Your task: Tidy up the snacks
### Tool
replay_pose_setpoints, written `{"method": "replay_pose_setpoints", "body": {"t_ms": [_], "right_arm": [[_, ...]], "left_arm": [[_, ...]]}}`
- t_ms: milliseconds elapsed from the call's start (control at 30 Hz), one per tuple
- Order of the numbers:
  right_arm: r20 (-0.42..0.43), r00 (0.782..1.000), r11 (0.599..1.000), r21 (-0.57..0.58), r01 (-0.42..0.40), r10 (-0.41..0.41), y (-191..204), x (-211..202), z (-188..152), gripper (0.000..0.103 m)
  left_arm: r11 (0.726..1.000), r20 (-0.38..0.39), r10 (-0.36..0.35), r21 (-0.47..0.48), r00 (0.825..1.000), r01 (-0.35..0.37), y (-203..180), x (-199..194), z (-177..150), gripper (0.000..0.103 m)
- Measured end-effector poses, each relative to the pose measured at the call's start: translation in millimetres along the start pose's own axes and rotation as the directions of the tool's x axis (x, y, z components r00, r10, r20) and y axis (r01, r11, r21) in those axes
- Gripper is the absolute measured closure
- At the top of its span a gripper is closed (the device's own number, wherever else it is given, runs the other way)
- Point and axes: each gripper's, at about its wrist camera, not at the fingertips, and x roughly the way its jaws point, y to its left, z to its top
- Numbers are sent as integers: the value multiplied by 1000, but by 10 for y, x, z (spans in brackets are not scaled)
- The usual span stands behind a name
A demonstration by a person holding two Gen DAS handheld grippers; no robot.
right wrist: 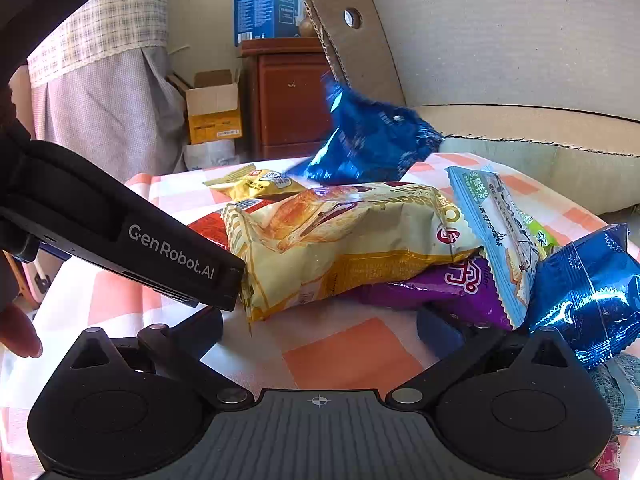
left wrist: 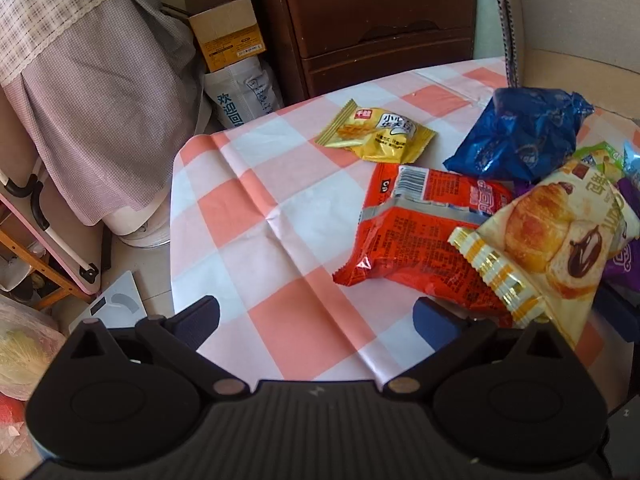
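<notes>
Item: heaped snack packets on the pink-and-white checked desk [left wrist: 280, 216], cream croissant packet [right wrist: 344, 236] topmost, far of both spread, empty grippers, left [left wrist: 316, 318] and right [right wrist: 320, 328]; best pinched singly by its crimped near-left end.

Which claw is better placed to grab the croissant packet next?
Left, probably. The left claw is open with the croissant packet's crimped end beside its right finger; the right claw faces its long side.
</notes>
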Motion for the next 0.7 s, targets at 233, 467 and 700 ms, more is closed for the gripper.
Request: {"method": "replay_pose_setpoints", "body": {"t_ms": [233,467,700], "right_arm": [[0,1000,1000,0,0,0,2,-3,5,0],[-1,1000,1000,0,1,-1,3,-2,2,0],[-2,1000,1000,0,0,0,-8,5,-1,0]], "left_arm": [[1000,0,-15,-4,1000,15,-12,-8,-6,1],[999,1,-35,-13,999,35,-12,-33,5,1],[999,-2,-39,-16,999,39,-13,-44,7,1]]}}
